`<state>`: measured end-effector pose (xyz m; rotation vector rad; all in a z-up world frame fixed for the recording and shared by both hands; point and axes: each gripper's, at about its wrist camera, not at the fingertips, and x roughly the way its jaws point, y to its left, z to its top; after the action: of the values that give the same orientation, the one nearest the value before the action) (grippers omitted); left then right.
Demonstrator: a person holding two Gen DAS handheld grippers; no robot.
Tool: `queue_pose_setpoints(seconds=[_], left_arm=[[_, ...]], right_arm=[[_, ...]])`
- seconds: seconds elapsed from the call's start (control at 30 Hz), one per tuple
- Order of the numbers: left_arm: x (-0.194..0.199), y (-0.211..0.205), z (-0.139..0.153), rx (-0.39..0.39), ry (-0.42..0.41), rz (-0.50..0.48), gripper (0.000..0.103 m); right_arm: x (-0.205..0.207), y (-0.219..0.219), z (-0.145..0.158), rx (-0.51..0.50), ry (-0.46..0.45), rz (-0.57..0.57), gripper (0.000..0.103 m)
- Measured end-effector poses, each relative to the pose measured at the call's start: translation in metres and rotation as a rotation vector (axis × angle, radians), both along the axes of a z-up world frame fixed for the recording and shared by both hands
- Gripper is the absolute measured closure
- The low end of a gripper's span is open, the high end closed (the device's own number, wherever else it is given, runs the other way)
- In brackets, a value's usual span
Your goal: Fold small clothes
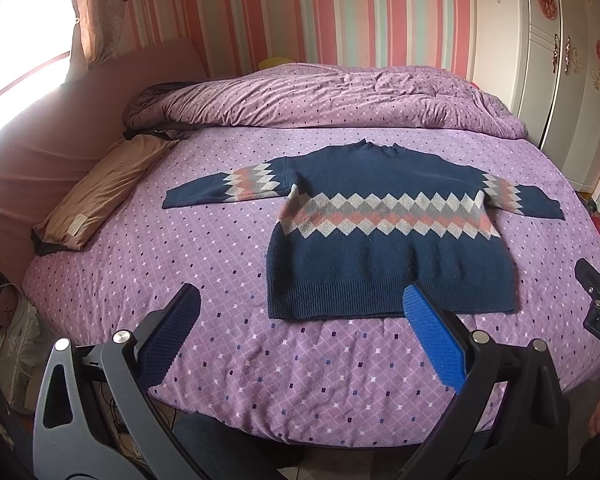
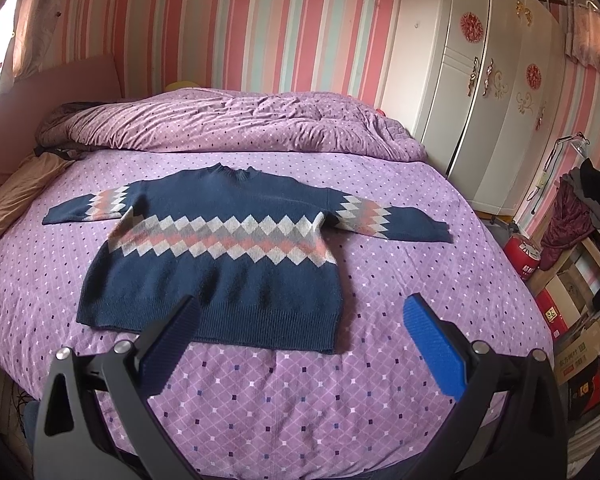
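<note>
Left wrist view: navy sweater point(image 1: 384, 232) w/ a diamond band lies flat, front up, on the purple bed point(image 1: 180, 248), sleeves spread out to both sides, hem toward the camera. Left hand-held gripper point(image 1: 300, 300) hangs above the bed's near edge, fingers spread wide, nothing between them; its blue pad point(image 1: 432, 340) overlaps the hem in the picture, but contact can't be told. Part of the other hand-held gripper shows at the right edge. Tan pillow point(image 1: 100, 192) sits well apart at the bed's left side, rumpled duvet point(image 1: 320, 96) behind the collar.

Right wrist view: same sweater point(image 2: 228, 248) now left of centre. Right hand-held gripper point(image 2: 302, 308) also spread wide & empty, dark pad point(image 2: 172, 344) in front of the hem, blue one over bare sheet. Wardrobe point(image 2: 480, 100) & cluttered shelf far right.

Handling, as a guess: a knit, so soft, limp, light-ish, a bit stretchy; it'll sag & drape when lifted, not slippery on cotton. Ribbed hem and cuffs are the thickest, firmest edges. Best pinch pts: a sleeve cuff or shoulder seam first to bring the sleeves in, then hem corners, one per gripper, to fold toward the collar.
</note>
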<state>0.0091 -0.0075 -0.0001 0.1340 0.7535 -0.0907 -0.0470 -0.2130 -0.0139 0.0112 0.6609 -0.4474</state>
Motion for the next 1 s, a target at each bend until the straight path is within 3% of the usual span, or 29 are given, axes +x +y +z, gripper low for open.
queue_pose_setpoints(seconds=[0.7, 1.0], left_arm=[[0.007, -0.001, -0.013, -0.013, 0.028, -0.004, 0.003], [0.024, 0.018, -0.024, -0.171, 0.1, -0.006, 0.003]], right_arm=[[0.006, -0.001, -0.009, 0.01, 0.013, -0.001, 0.001], [0.019, -0.002, -0.018, 0.014, 0.041, 0.008, 0.001]])
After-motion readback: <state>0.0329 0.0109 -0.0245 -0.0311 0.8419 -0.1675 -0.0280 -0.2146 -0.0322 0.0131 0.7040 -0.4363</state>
